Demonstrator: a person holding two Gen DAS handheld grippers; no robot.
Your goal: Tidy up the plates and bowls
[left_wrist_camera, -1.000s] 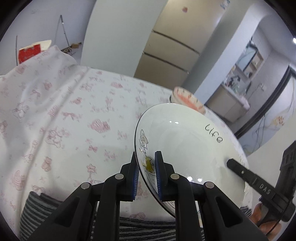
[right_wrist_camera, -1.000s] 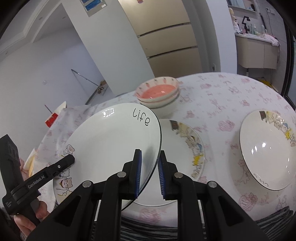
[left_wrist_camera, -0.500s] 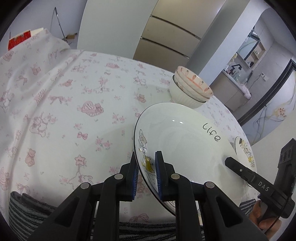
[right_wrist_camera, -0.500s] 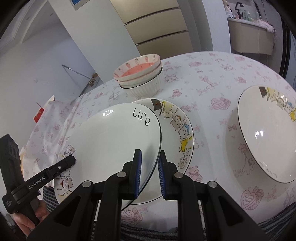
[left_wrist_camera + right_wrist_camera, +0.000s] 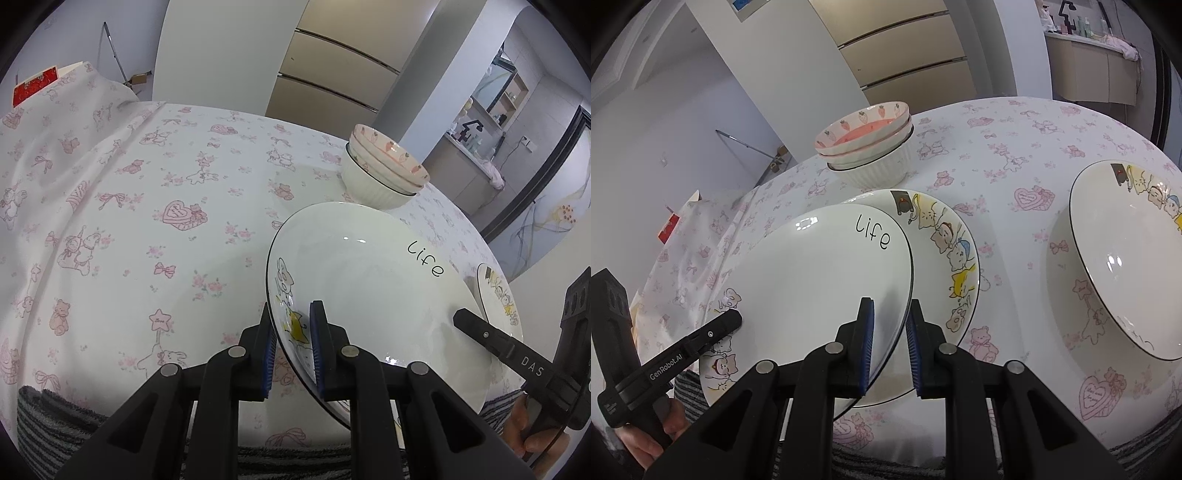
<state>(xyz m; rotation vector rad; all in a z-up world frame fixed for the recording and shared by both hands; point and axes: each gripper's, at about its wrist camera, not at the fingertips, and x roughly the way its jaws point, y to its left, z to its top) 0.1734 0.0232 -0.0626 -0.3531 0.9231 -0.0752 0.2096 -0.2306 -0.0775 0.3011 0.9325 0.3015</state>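
In the left wrist view our left gripper (image 5: 291, 349) clamps one white round ceramic "Life" plate (image 5: 369, 288) by its rim, above the pink-printed tablecloth (image 5: 147, 221), near one stack of three bowls (image 5: 384, 173). In the right wrist view our right gripper (image 5: 889, 350) clamps the opposite rim, and we count three plates: the held one over a cat-printed plate (image 5: 945, 236), another cat-printed plate (image 5: 1126, 258) well apart.

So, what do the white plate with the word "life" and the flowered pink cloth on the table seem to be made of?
White plate with the word "life": probably glazed ceramic; sharp light reflections, thin dark rim. Flowered pink cloth: matte woven fabric, apparently; soft folds and creases.
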